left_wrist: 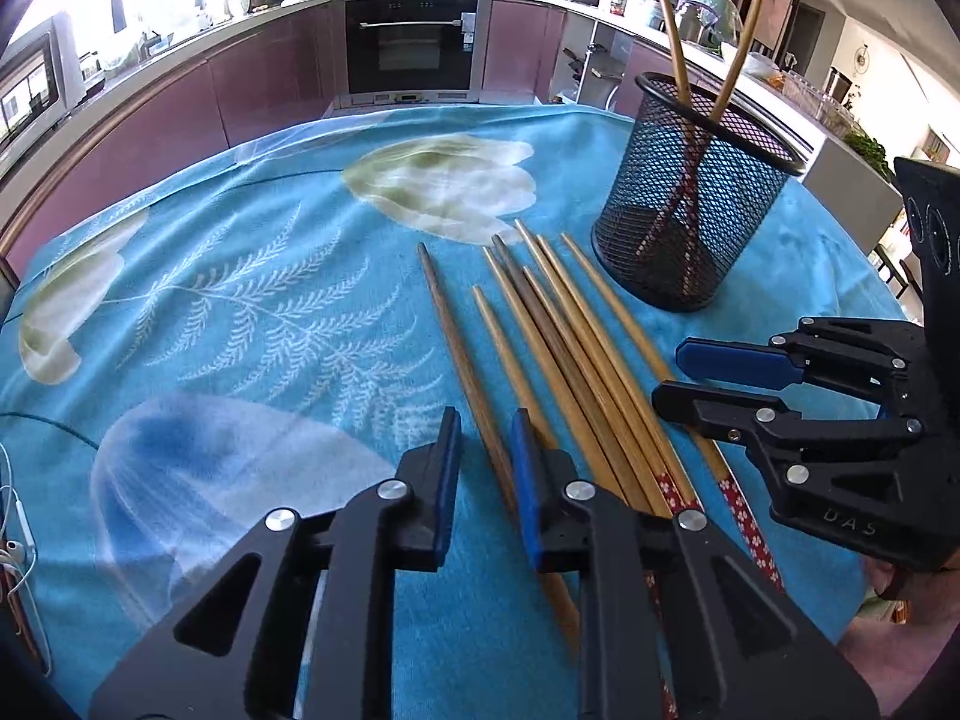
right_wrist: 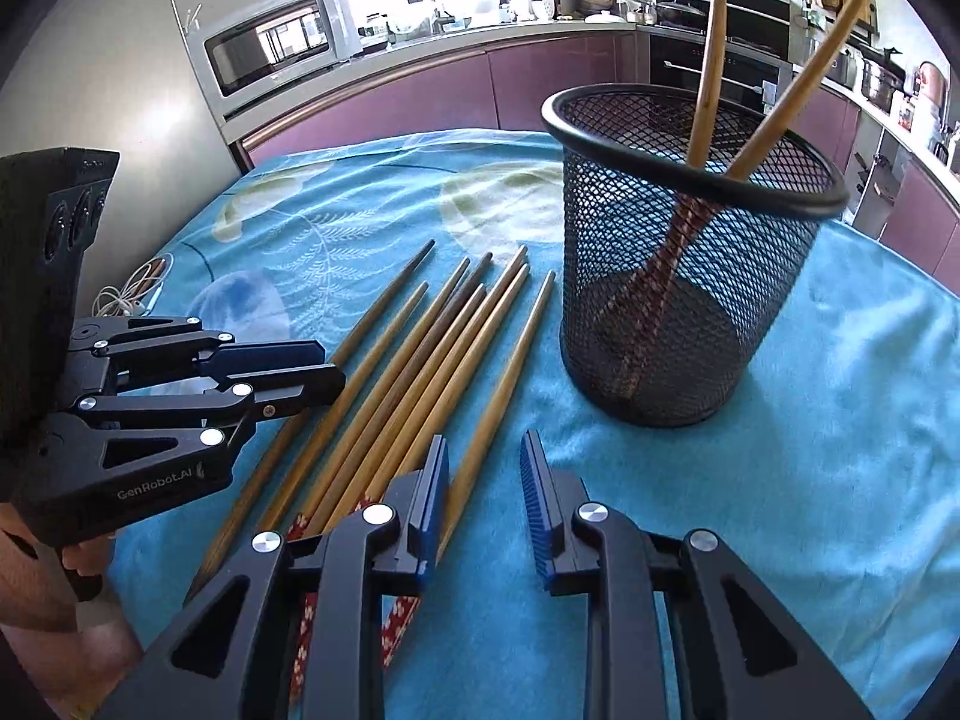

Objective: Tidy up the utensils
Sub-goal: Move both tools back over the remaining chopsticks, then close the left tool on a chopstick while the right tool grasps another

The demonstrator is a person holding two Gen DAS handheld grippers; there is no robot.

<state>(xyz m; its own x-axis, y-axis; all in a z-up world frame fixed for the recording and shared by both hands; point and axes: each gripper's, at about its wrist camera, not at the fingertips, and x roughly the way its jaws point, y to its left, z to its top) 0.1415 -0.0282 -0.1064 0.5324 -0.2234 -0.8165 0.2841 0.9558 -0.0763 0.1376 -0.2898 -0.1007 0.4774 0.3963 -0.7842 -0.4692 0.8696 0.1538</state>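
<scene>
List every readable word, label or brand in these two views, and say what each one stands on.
"GenRobot.AI": on the side of the left gripper, seen from the right wrist view.
"DAS": raised letters on the side of the right gripper, seen from the left wrist view; it may be part of a longer word.
Sticker on the oven door: too small to read.
Nothing else is legible.

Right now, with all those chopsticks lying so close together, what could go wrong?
The loose chopsticks lie touching side by side, so the left gripper might pinch two or nudge the row apart. The mesh holder looks light, and the two chopsticks inside lean across its mouth; a clumsy drop could tip it.
</scene>
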